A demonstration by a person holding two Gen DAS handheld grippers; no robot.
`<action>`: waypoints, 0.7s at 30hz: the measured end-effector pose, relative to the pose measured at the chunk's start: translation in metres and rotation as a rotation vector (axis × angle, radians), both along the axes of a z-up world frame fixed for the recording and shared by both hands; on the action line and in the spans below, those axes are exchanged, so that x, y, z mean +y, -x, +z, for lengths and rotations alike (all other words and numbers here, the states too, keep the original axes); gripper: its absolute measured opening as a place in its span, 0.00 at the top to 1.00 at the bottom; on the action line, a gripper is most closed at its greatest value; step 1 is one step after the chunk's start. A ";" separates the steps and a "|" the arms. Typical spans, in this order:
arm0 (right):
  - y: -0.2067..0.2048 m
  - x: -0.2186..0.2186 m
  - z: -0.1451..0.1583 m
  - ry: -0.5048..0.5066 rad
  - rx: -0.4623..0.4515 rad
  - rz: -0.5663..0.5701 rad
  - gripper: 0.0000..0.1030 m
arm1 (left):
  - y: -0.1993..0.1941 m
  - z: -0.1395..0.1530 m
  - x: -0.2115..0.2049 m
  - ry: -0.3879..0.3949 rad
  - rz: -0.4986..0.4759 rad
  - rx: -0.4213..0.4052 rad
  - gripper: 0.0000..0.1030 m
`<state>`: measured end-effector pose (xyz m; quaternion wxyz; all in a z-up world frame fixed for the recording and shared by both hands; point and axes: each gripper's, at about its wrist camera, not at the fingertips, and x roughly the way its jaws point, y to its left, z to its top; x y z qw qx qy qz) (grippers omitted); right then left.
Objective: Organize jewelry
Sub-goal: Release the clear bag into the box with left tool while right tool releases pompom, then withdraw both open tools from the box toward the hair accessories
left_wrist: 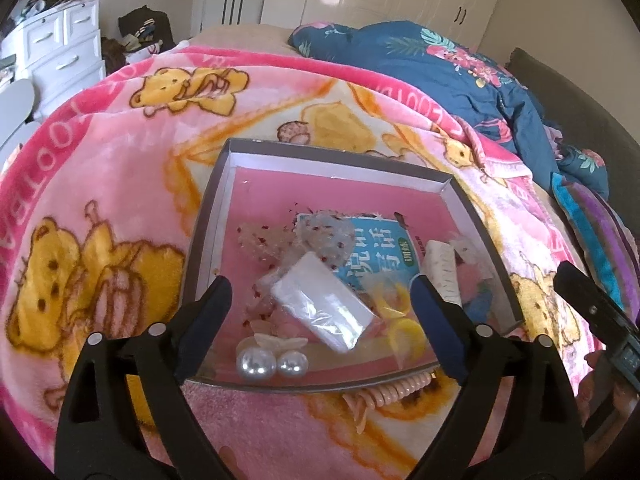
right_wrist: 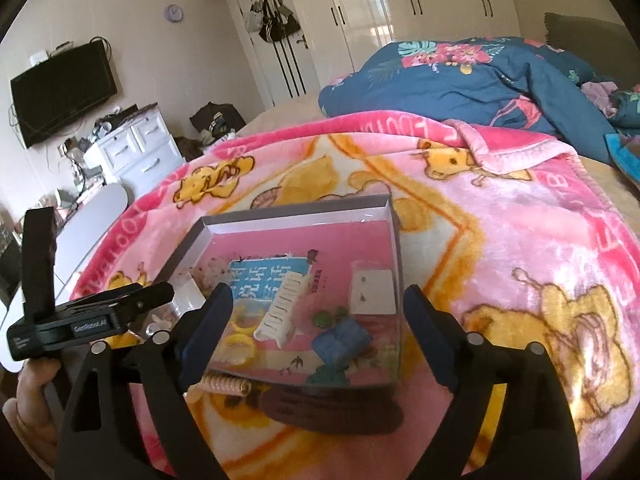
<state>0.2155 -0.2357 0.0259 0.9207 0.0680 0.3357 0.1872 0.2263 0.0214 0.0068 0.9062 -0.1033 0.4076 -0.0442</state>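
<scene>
Both the left gripper (left_wrist: 322, 318) and right gripper (right_wrist: 318, 334) hover spread and empty over the tray (left_wrist: 224, 184), so picking the coiled hair tie (left_wrist: 394, 394) lying outside seems next.

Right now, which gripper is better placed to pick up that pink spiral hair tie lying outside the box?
Probably the left. The left gripper is open, and the pink spiral hair tie lies just past the box's near edge, beside its right finger. The right gripper, also open, sees it lower-left, near its left finger.
</scene>
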 end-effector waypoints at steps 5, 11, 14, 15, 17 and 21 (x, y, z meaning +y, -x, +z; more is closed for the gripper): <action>0.017 -0.006 0.009 0.001 -0.021 0.008 0.16 | 0.008 0.016 -0.003 -0.004 -0.012 -0.036 0.13; 0.036 -0.011 0.020 0.016 -0.059 0.014 0.13 | 0.023 0.032 -0.008 -0.011 -0.025 -0.078 0.11; 0.041 -0.015 0.023 0.019 -0.063 0.017 0.12 | 0.031 0.041 -0.010 -0.018 -0.030 -0.101 0.10; 0.043 -0.016 0.023 0.021 -0.064 0.017 0.10 | 0.033 0.043 -0.010 -0.020 -0.032 -0.107 0.10; 0.048 -0.017 0.024 0.024 -0.068 0.016 0.09 | 0.037 0.046 -0.011 -0.027 -0.035 -0.115 0.10; 0.055 -0.019 0.024 0.028 -0.067 0.022 0.09 | 0.046 0.050 -0.012 -0.042 -0.036 -0.128 0.09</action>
